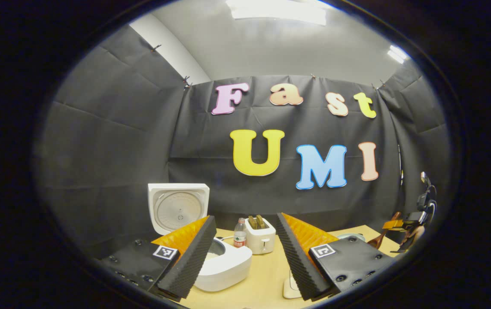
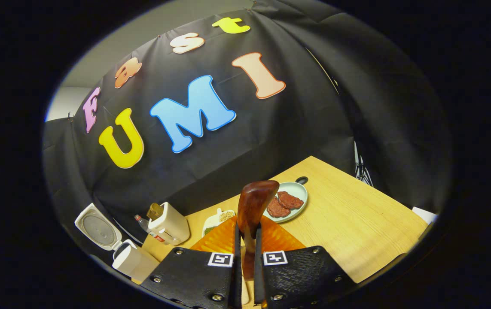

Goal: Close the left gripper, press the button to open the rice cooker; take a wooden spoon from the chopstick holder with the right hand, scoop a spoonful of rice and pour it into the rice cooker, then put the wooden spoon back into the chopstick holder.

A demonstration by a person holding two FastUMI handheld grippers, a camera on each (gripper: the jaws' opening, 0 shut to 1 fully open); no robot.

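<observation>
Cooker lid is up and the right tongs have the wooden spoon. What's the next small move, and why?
Probably swing the right tongs down toward the small dish of grains to scoop. The wooden spoon is clamped between both fingers, bowl up and looking empty, and the rice cooker stands with its lid raised, ready to take rice. The left tongs are open, near the cooker.

The left gripper view sits low over the wooden table [image 1: 266, 274], level, facing the back wall, with the open rice cooker [image 1: 211, 253] close ahead. The right gripper view rides higher and rolled, looking down across the table [image 2: 357, 214] — both take in the rice cooker [image 2: 116, 244], the toaster [image 1: 260, 238] and the bottle [image 1: 240, 234]
</observation>
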